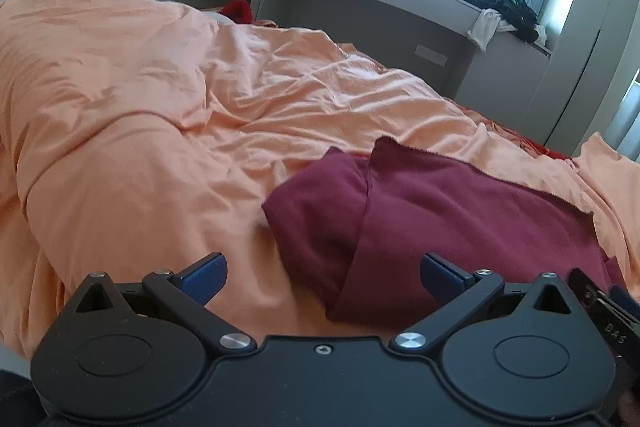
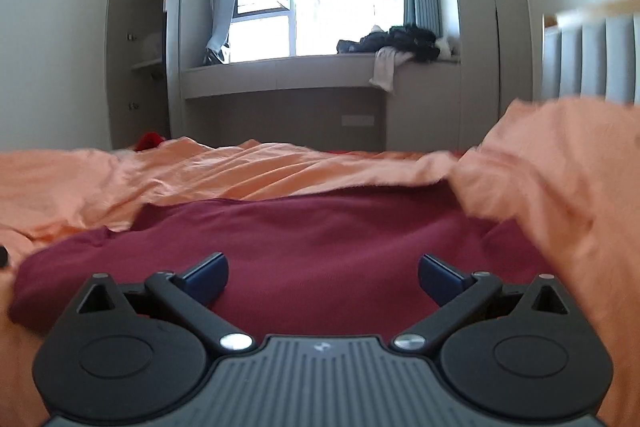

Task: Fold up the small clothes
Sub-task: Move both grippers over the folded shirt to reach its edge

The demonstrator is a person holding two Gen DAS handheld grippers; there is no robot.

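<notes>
A maroon garment (image 1: 432, 219) lies on the orange bed cover (image 1: 160, 107), partly folded, with a layer doubled over its left part. My left gripper (image 1: 323, 277) is open and empty, just short of the garment's near left edge. In the right wrist view the same garment (image 2: 320, 235) spreads flat ahead. My right gripper (image 2: 323, 277) is open and empty, low over the garment's near edge. A part of the right gripper (image 1: 608, 311) shows at the lower right of the left wrist view.
The orange cover (image 2: 560, 187) bunches up high at the right and lies rumpled at the left. A red item (image 2: 150, 141) sits at the bed's far side. Dark clothes (image 2: 400, 41) are piled on the window bench (image 2: 280, 75). An open wardrobe (image 2: 140, 47) stands at the far left.
</notes>
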